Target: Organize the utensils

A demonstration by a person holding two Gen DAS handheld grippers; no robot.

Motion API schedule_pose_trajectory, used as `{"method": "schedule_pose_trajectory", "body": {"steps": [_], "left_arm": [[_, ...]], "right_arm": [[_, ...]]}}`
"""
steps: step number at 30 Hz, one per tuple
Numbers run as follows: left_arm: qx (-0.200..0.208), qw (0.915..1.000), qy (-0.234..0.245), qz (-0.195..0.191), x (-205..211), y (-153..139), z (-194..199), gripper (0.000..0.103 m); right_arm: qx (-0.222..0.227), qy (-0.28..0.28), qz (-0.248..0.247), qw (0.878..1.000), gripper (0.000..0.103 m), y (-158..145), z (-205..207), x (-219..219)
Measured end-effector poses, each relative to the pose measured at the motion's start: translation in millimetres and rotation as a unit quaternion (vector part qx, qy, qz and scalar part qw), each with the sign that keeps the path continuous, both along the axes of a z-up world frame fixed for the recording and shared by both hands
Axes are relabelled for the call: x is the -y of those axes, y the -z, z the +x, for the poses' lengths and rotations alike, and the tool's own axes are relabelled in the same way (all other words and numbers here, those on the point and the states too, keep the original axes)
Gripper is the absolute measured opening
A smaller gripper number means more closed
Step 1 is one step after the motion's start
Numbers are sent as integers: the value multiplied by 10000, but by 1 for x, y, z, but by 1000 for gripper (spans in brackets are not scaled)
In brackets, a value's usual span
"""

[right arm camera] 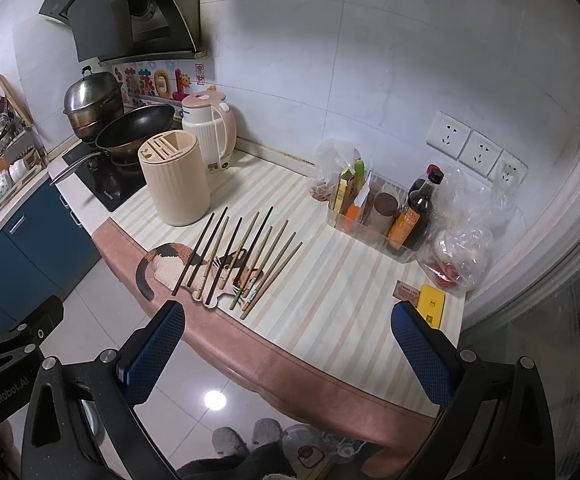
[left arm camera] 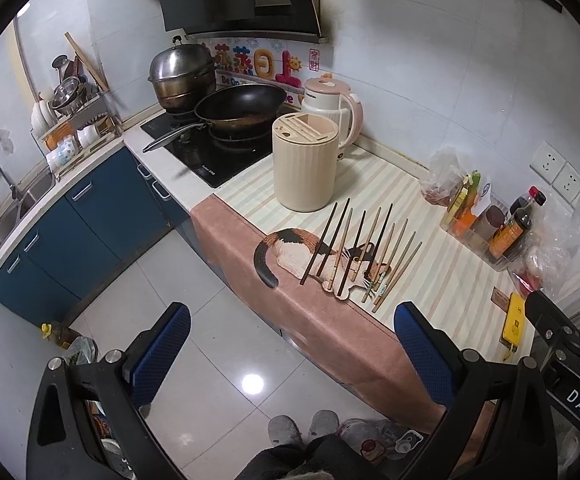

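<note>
Several chopsticks (left arm camera: 363, 254) (right arm camera: 242, 256), dark and light wood, lie fanned side by side on the striped mat, across a cat picture near the counter's front edge. Just behind them stands a beige cylindrical utensil holder (left arm camera: 305, 162) (right arm camera: 174, 178) with slots in its top. My left gripper (left arm camera: 290, 346) hangs open over the floor, in front of the counter and short of the chopsticks. Also open, my right gripper (right arm camera: 288, 344) hovers at the counter's front edge, just right of the chopsticks. Neither holds anything.
A pink kettle (left arm camera: 335, 106) (right arm camera: 210, 132) stands behind the holder. A wok (left arm camera: 242, 108) and steamer pot (left arm camera: 182, 76) sit on the hob at left. A clear bin with sauce bottles (right arm camera: 389, 212), plastic bags (right arm camera: 461, 236) and a yellow box (right arm camera: 431, 306) occupy the counter's right side.
</note>
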State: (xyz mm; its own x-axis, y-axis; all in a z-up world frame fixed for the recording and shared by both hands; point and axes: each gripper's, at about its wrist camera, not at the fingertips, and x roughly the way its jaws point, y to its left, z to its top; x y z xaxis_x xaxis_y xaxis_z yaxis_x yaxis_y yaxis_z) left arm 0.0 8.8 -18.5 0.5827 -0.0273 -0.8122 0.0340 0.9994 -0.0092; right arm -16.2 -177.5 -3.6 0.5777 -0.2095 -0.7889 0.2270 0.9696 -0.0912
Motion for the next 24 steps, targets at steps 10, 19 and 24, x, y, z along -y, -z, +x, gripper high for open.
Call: {"method": "schedule_pose_trajectory", "body": {"steps": [10,19,24], "left_arm": [[-4,10000,61,10,6,-4,3,103],[-16,10000,49,11,8,-4,4,103],[-5,10000,52,7,8,-4,3,103]], "right_arm": [[9,24,4,10000,103,0,-1,2],[7,17,6,10000,103,-2,-1,2],[9,19,7,10000,103,-2,-1,1]]}}
